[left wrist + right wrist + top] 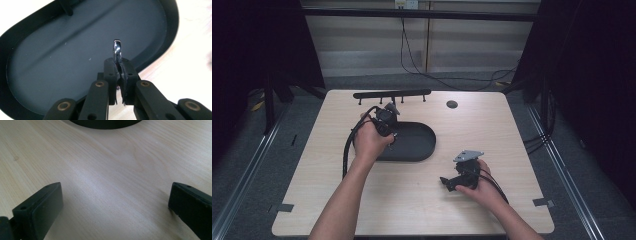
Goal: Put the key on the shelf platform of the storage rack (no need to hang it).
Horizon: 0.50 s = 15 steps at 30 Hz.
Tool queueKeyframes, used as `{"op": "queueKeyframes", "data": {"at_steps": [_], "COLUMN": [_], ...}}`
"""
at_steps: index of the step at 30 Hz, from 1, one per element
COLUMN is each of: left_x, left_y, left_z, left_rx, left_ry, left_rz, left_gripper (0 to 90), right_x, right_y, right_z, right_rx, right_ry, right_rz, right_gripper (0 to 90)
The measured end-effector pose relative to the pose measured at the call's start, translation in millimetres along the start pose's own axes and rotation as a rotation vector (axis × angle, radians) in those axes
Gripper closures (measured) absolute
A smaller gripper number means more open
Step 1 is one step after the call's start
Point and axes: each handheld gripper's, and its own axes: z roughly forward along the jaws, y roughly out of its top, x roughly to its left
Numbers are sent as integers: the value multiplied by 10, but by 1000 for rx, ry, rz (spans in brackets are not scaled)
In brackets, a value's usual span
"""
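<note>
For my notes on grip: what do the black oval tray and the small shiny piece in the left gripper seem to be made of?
Tray: probably matte plastic or coated metal, showing an even dull sheen. Shiny piece: likely polished metal, with mirror-bright reflections, clamped in the left gripper.

A pale wooden desk (pixel 412 200) carries a black oval tray (pixel 414 142), lying flat just under the left fingers (pixel 110 72) and well beyond the right fingers (pixel 40 210). Past the tray, near the far edge, lie a long black bar (pixel 392 93) and a small dark round disc (pixel 452 104).
</note>
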Motion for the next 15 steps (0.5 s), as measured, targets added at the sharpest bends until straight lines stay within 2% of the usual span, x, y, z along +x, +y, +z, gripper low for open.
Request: {"op": "queueKeyframes", "data": {"at_steps": [5,6,8,15], "left_x": [14,19,20,0], "left_y": [2,9,15,42], "left_z": [101,120,156,282], "left_rx": [8,12,18,42], "left_ry": [14,19,20,38], "left_rz": [-8,1,-11,7], "left_gripper": [852,852,851,851], "right_x": [0,0,0,-1], "right_y": [0,0,0,-1], "right_z": [0,0,0,-1], "right_rx": [0,0,0,1], "right_ry": [0,0,0,1], "right_rz": [0,0,0,-2], "right_gripper": [0,0,0,0]}}
